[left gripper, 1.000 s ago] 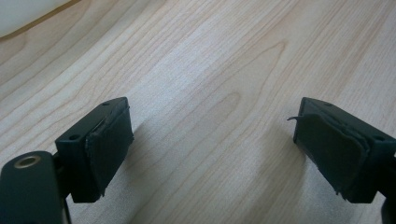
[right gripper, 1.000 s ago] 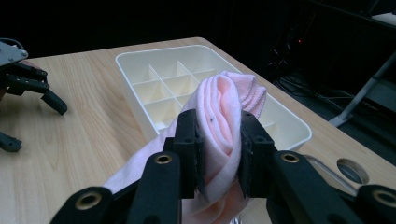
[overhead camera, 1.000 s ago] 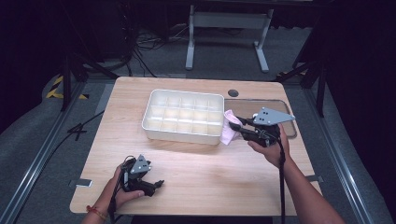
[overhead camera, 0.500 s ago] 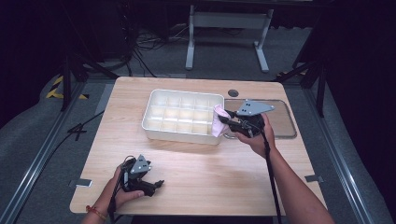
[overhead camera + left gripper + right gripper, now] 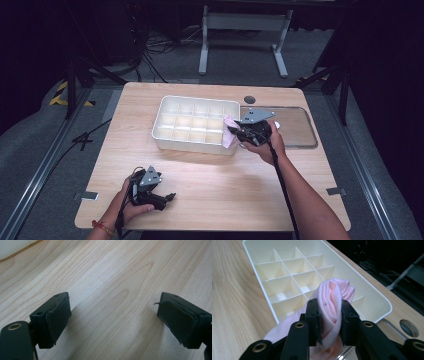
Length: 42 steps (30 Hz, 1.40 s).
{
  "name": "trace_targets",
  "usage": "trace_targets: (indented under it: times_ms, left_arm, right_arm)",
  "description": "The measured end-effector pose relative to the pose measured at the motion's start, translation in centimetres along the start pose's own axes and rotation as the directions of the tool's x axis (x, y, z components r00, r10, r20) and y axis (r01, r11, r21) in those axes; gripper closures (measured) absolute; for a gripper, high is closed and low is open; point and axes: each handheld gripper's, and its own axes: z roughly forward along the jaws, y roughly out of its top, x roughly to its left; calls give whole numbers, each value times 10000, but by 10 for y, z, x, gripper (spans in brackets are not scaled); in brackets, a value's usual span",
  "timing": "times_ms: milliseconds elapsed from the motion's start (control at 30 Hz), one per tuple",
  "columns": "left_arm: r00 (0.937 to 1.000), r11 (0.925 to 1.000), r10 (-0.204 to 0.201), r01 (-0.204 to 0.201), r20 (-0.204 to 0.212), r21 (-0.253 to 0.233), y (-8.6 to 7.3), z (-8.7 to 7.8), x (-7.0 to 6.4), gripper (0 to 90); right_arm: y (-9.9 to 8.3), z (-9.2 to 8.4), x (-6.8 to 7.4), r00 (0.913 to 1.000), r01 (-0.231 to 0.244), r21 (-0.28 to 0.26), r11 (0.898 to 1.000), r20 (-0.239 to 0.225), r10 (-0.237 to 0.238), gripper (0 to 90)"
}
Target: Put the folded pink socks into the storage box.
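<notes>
A white divided tray [image 5: 162, 131] [image 5: 259, 247] with several compartments sits in the middle of the wooden table. My right gripper [image 5: 235, 130] [image 5: 329, 317] is shut on a folded pink cloth [image 5: 229, 131] [image 5: 332, 297], held over the tray's right end, above the rim. Part of the cloth hangs down outside the tray's wall. My left gripper [image 5: 167, 197] [image 5: 112, 320] rests low on the table near the front left edge, jaws wide apart with bare wood between them.
A clear flat lid [image 5: 295, 127] lies to the right of the tray, under the right hand. A round cable hole [image 5: 249, 99] [image 5: 409, 328] is in the tabletop behind the tray. Metal frame legs [image 5: 240, 30] stand beyond the table.
My right gripper has carried the pink cloth leftward, from beside the tray's right wall to over its right end. The left gripper has stayed put.
</notes>
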Motion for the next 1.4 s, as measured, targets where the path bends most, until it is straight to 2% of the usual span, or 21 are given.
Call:
trace_targets:
  times_ms: [200, 467, 567, 667, 800, 833, 867, 967, 1000, 1100, 1167, 1233, 1400]
  left_arm:
    - [10000, 10000, 9, -9, 0, 5, 0, 0, 0, 119]
    - [10000, 10000, 11, -11, -1, 5, 0, 0, 0, 119]
    - [10000, 10000, 14, -14, 2, 8, 0, 0, 0, 119]
    - [10000, 10000, -17, 17, -3, -10, 0, 0, 0, 119]
    - [10000, 10000, -45, 45, 21, -20, 0, 0, 0, 119]
    - [10000, 10000, -16, 16, 5, -17, 0, 0, 0, 119]
    - [10000, 10000, -63, 63, 27, -17, 0, 0, 0, 119]
    - [10000, 10000, 7, -7, -6, 9, 0, 0, 0, 119]
    - [10000, 10000, -64, 64, 24, -21, 0, 0, 0, 119]
    - [10000, 10000, -59, 59, 31, -24, 0, 0, 0, 119]
    - [10000, 10000, -1, 1, -3, 5, 0, 0, 0, 119]
    - [10000, 10000, -32, 32, 28, 0, 0, 0, 0, 119]
    - [10000, 10000, -49, 49, 50, -19, 0, 0, 0, 119]
  right_arm:
    - [-3, 5, -4, 9999, -116, 247, 9996, -11, 116, 724]
    - [-1, 15, -1, 9997, 177, 714, 9973, 180, -191, 724]
    - [-1, 20, 1, 9987, 450, 1089, 9930, 181, -473, 724]
    - [-3, 29, 3, 9967, 778, 1745, 9816, 105, -809, 724]
    - [-3, 33, 4, 9958, 899, 1933, 9770, 16, -919, 724]
    - [-3, 35, 5, 9949, 997, 2087, 9729, -77, -1003, 724]
    - [-3, 36, 5, 9935, 1138, 2220, 9684, -162, -1131, 725]
    - [-4, 42, 10, 9855, 1687, 2953, 9404, -679, -1555, 727]
    - [-5, 45, 11, 9823, 1854, 3003, 9356, -832, -1679, 728]
    - [-4, 44, 8, 9858, 1629, 3054, 9382, -890, -1423, 730]
    - [-5, 45, 6, 9850, 1626, 3064, 9379, -1058, -1362, 732]
    - [-6, 46, 7, 9841, 1690, 3214, 9317, -1077, -1414, 736]
    - [-4, 50, 4, 9808, 1731, 3569, 9180, -1477, -1276, 743]
